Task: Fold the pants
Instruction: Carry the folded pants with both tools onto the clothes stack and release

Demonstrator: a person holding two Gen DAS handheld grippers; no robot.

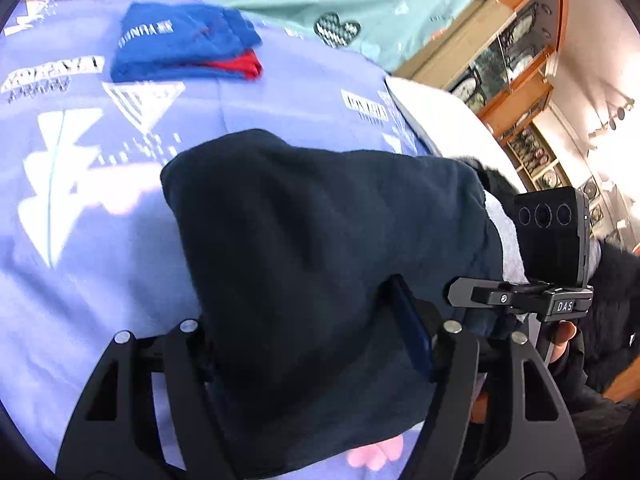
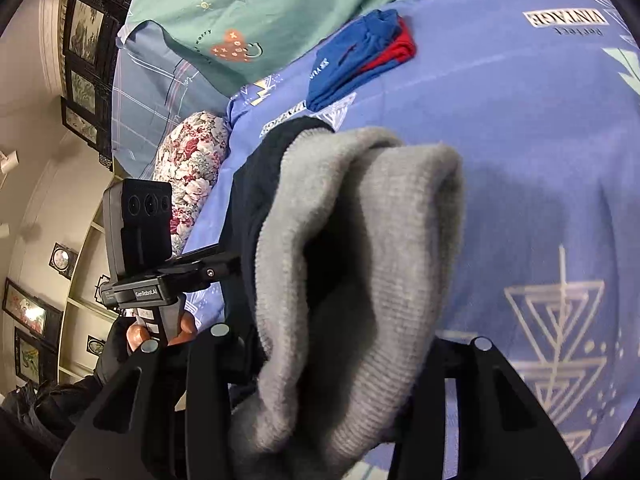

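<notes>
Pants (image 1: 320, 240): a thick, soft garment, dark navy outside with a grey fleece lining (image 2: 360, 220); it is judged light but bulky, limp, and not slippery.
Place to hold: the edge of the bunched cloth is judged best, where the layers can be pinched together.
Left gripper (image 1: 316, 344): it is clenched on a thick fold of the navy cloth, which fills the space between the two fingers and bulges far past them.
Right gripper (image 2: 340, 360): it is closed on the grey-lined part, which hangs over the fingers.
Position: the pants are held up between both grippers, above the purple bed sheet (image 1: 100, 220).
Far side: a folded blue and red garment (image 1: 180, 44) lies well apart.
</notes>
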